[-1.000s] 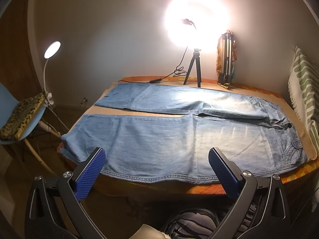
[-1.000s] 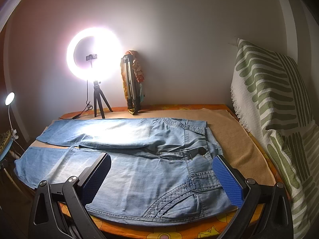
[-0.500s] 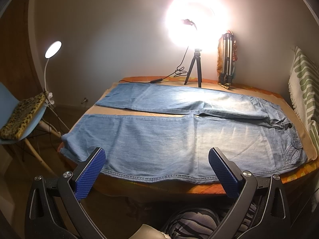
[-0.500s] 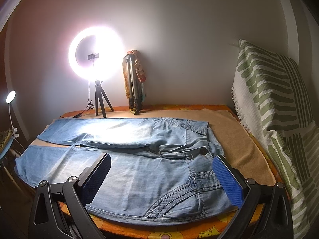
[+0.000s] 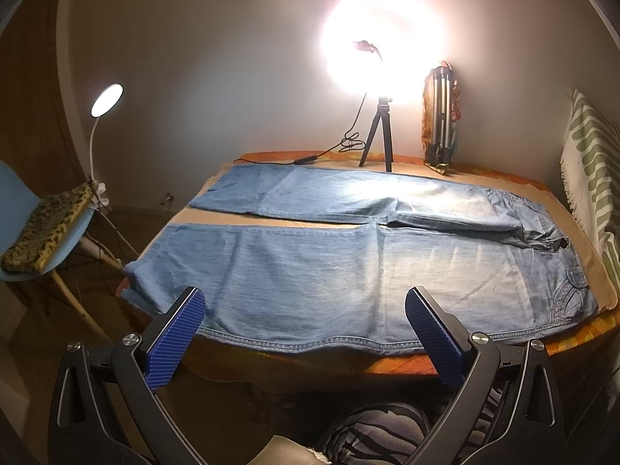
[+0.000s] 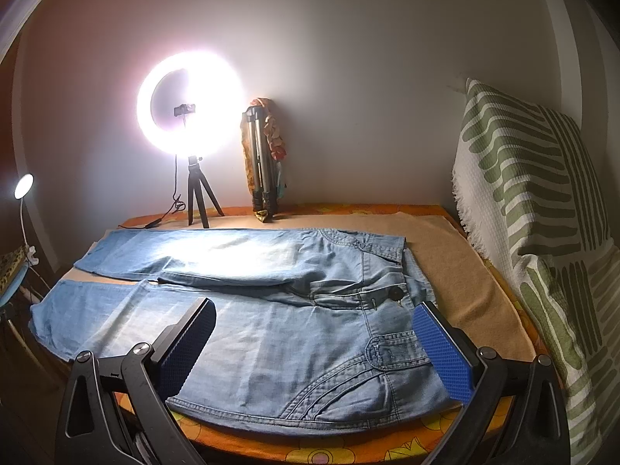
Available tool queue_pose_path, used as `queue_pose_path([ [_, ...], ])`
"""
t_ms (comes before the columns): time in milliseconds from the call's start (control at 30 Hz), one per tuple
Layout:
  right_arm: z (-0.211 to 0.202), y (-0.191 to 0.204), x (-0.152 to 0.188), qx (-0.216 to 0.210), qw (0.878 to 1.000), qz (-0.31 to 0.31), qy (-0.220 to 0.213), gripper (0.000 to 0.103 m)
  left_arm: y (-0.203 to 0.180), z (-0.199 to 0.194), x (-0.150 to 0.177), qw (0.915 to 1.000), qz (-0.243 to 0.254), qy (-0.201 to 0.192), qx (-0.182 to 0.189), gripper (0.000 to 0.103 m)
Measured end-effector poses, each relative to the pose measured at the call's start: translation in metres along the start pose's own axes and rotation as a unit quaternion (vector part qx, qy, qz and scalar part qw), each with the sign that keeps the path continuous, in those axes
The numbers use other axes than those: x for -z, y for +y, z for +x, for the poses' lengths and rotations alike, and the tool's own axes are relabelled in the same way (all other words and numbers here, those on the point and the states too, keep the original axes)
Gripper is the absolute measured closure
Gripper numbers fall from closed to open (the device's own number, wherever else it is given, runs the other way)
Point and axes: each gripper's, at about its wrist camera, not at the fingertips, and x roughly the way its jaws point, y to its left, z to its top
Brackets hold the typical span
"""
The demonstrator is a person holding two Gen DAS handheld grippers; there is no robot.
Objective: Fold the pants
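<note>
Light blue denim pants point(image 5: 333, 267) lie spread flat on the table, legs side by side with cuffs to the left and waistband to the right. In the right wrist view the pants point(image 6: 294, 310) show their waistband, button and front pocket. My left gripper point(image 5: 306, 306) stands open in front of the near leg's side seam, apart from the cloth. My right gripper point(image 6: 314, 321) hangs open over the hip and pocket area near the table's front edge. Nothing sits between either pair of blue pads.
The table point(image 5: 391, 366) carries a beige cloth point(image 6: 457, 271) and an orange flowered cover. A ring light on a tripod point(image 5: 378, 143) and a folded tripod point(image 5: 440, 131) stand at the back wall. A green-striped blanket point(image 6: 542, 232) rises at right; a blue chair point(image 5: 38, 232) and desk lamp point(image 5: 106, 100) stand at left.
The right wrist view has shifted slightly, drifting a little to the right and nearer the waistband. The left gripper and the pants have not visibly moved.
</note>
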Motion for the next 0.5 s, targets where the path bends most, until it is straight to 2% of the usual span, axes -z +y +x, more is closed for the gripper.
queue_pose_path([
  [500, -0.013, 0.007, 0.007, -0.022, 0.999, -0.034, -0.023, 0.0, 0.014, -0.022, 0.01, 0.9996, -0.009, -0.01, -0.025, 0.0],
])
